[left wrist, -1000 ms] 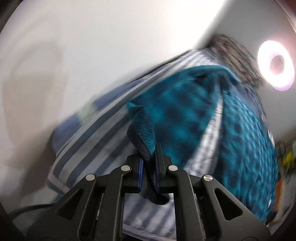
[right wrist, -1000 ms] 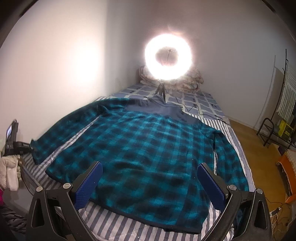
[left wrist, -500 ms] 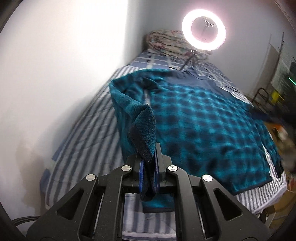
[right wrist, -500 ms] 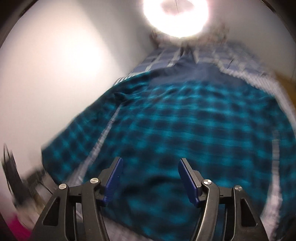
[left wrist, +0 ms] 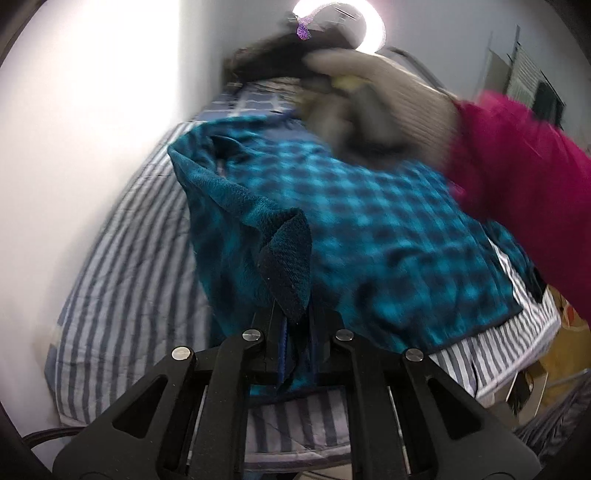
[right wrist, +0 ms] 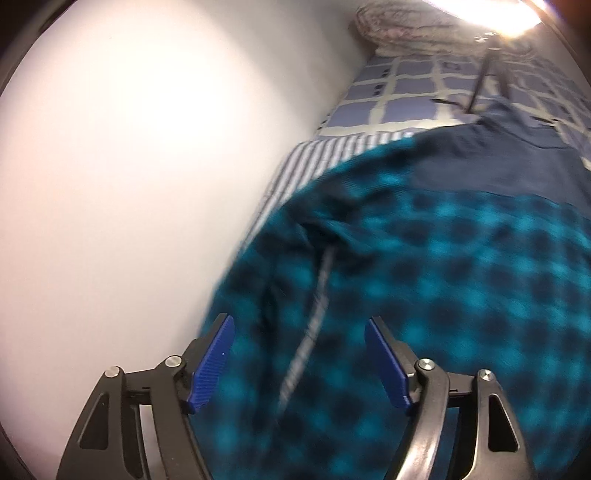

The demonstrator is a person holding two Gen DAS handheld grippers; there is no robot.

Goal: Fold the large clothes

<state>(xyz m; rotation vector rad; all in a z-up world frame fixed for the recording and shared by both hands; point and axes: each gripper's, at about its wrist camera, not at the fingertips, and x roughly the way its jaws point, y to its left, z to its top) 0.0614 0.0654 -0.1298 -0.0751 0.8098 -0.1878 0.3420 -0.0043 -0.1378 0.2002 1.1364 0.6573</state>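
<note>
So it's a bedroom, white wall (left wrist: 92, 147) on the left, striped bed sheet (left wrist: 129, 280) running along it, ring light (left wrist: 373, 26) glaring at the far end. The teal plaid shirt (left wrist: 369, 229) lies spread over the bed. A second ago the sleeve lay out flat toward the wall; now it's lifted and pulled in over the body, so the first fold looks underway. The left gripper (left wrist: 295, 325) is clamped tight on the sleeve cuff (left wrist: 288, 266), fabric bunched between the pads. Over on the right, a gloved hand (left wrist: 376, 110) with a magenta sleeve (left wrist: 517, 177) has swung in. The right gripper (right wrist: 299, 362) hovers near the shoulder seam, jaws opening, nothing pinched yet.
</note>
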